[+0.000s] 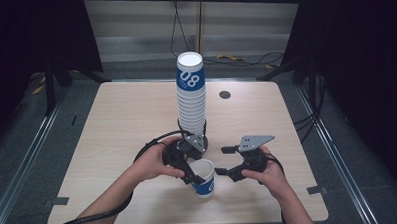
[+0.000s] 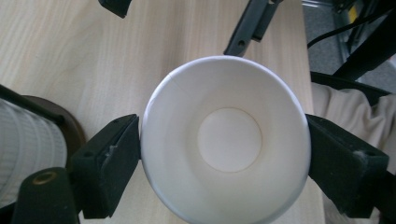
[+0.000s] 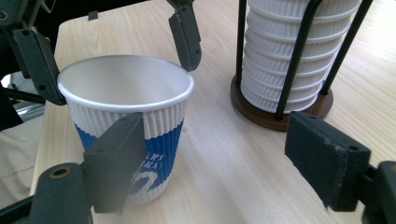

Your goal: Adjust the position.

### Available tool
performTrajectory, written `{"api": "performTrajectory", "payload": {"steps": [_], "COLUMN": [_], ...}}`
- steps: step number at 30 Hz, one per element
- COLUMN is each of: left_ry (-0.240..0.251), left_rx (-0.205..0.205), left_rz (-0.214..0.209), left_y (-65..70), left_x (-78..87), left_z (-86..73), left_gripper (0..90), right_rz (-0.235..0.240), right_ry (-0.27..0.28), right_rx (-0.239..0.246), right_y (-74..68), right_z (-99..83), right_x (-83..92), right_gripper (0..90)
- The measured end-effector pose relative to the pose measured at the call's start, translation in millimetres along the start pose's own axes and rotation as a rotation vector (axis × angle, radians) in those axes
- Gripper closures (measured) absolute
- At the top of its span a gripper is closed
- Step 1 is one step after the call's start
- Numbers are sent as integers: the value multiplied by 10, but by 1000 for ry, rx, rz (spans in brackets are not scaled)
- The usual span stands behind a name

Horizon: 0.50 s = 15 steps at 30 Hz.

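The blue-and-white ribbed paper cup (image 2: 225, 140) stands upright on the pale wooden counter (image 1: 117, 125), clasped at its rim between the two pads of the left hand-held gripper (image 1: 194, 176), which comes down on it from above. The right hand-held gripper (image 3: 224, 163) waits just beside the cup's side wall with its jaws about half parted and nothing between them. Beyond both, the tall stack of matching paper cups (image 1: 191, 94) rises vertically in its black wire holder, nearer the left hand

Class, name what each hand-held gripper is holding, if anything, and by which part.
Left hand-held gripper clamps the paper cup across its rim; right hand-held gripper holds nothing.
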State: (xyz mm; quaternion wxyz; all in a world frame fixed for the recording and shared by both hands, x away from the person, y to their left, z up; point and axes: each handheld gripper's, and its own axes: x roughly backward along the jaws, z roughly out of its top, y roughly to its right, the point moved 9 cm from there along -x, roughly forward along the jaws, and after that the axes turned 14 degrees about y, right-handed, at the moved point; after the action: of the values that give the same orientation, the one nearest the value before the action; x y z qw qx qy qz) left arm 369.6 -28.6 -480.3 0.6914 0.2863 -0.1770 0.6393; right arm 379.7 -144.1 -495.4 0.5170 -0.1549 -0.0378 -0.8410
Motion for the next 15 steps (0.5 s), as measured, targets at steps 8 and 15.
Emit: {"api": "performTrajectory", "payload": {"steps": [8,15], "left_ry": [13,19], "left_rx": [-10,-12], "left_rz": [3,-1], "left_y": [25,33], "left_x": [25,52], "left_z": [25,61], "left_gripper": [158,158], "right_rz": [-26,-44], "right_ry": [-9,-11], "right_rx": [-9,-12], "right_y": [52,93], "right_z": [-53,-67], "right_x": [88,128], "right_gripper": [199,199]}}
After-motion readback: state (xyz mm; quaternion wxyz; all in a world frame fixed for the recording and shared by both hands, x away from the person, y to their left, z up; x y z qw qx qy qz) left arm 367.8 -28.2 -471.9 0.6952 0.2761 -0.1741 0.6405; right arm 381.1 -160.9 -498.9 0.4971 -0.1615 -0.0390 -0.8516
